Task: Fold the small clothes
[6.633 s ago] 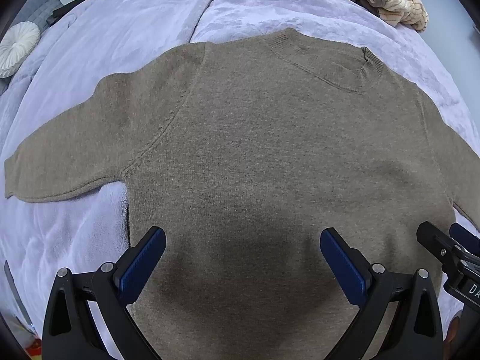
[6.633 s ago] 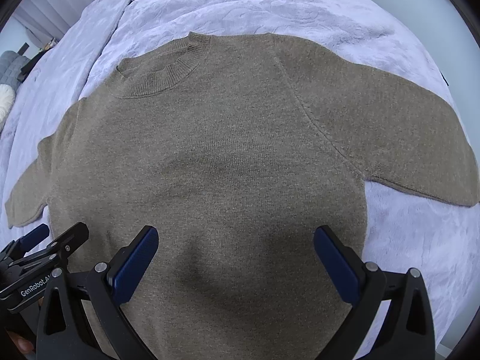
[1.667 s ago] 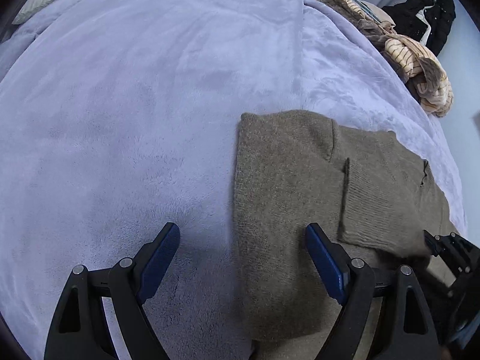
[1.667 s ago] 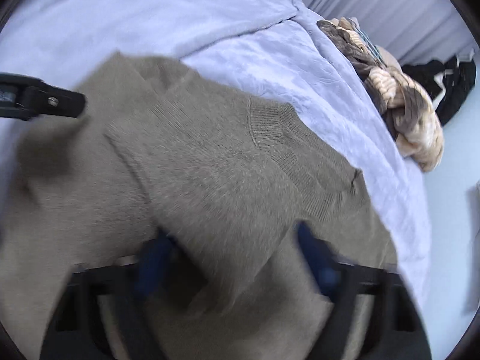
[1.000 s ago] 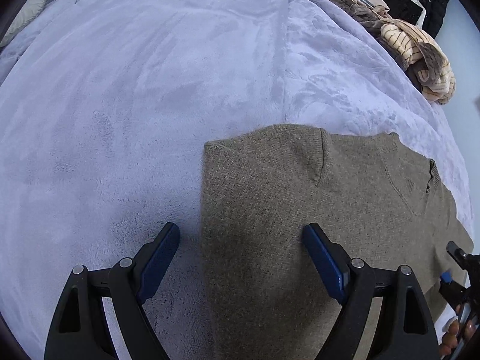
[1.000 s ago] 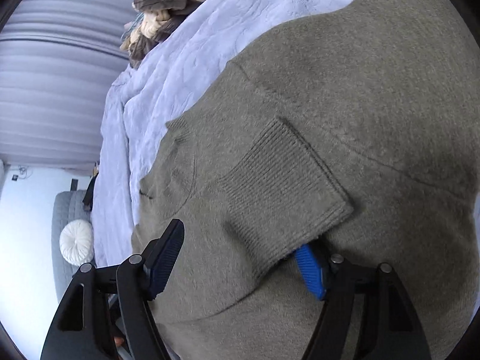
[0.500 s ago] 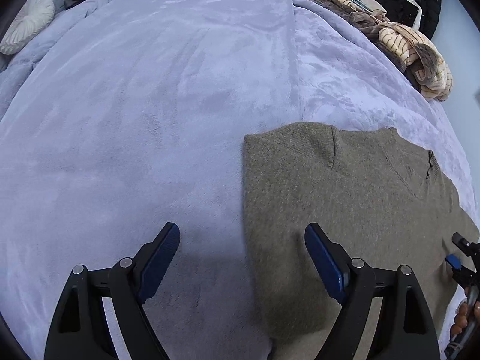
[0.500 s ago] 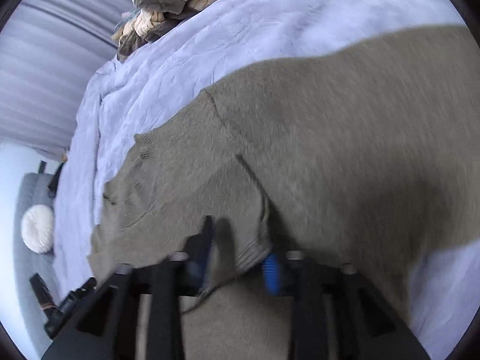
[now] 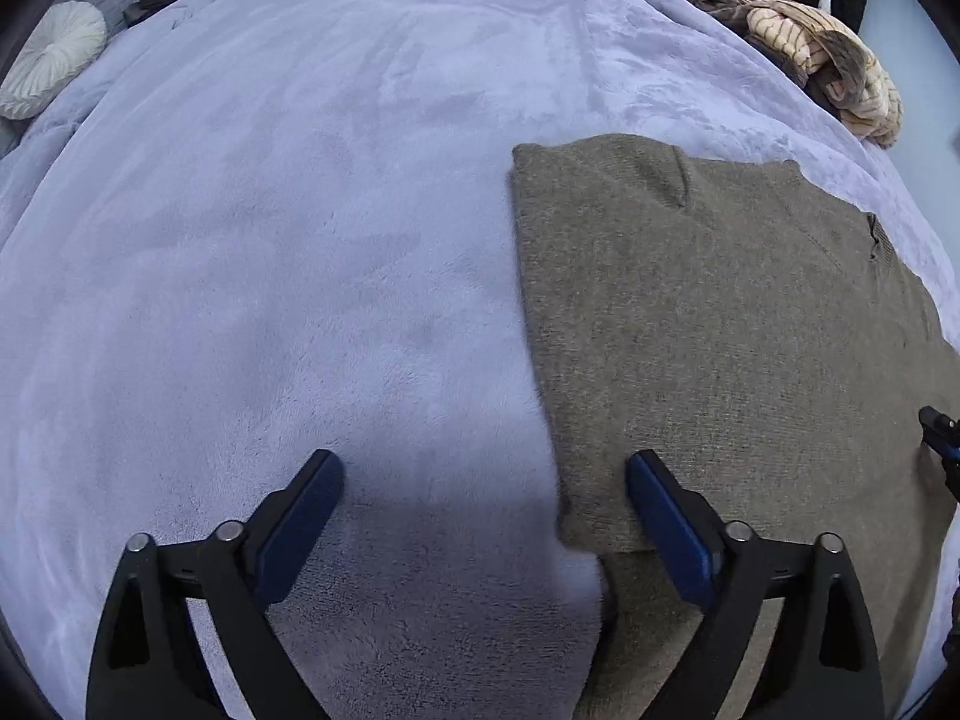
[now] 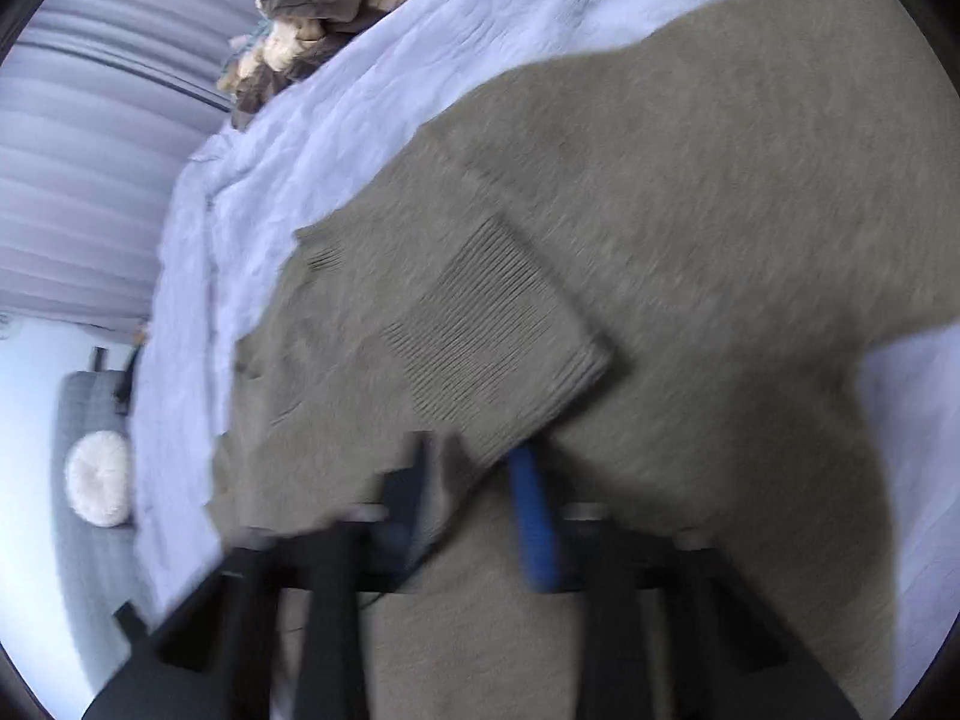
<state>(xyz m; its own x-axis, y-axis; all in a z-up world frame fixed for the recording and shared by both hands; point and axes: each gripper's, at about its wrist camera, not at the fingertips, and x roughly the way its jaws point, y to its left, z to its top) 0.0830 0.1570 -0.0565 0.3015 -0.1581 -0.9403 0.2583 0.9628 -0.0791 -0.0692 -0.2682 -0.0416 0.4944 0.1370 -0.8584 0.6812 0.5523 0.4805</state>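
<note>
Olive-brown knit, the sweater (image 9: pixel 720 324) lies flat on the lavender bed blanket (image 9: pixel 270 300), and its folding looks partly done. In the left wrist view its left side ends in a straight folded edge, with a flap turned in over the body. In the right wrist view, which is blurred, the other sleeve is also laid across the body, its ribbed cuff (image 10: pixel 498 330) on top.

The right claw (image 10: pixel 474 498) has its jaws closing, with the cuff's lower edge between the blue pads; whether the pads already press on it I cannot tell through the blur. The left claw (image 9: pixel 483 525) is opening wide and holds nothing; it hangs over the sweater's folded left edge, one pad over blanket, one over knit.

By my reading, the sleeve needs settling, then the body must be folded end to end. A heap of other clothes (image 9: pixel 810 54) at the far edge of the bed looks unfolded.
</note>
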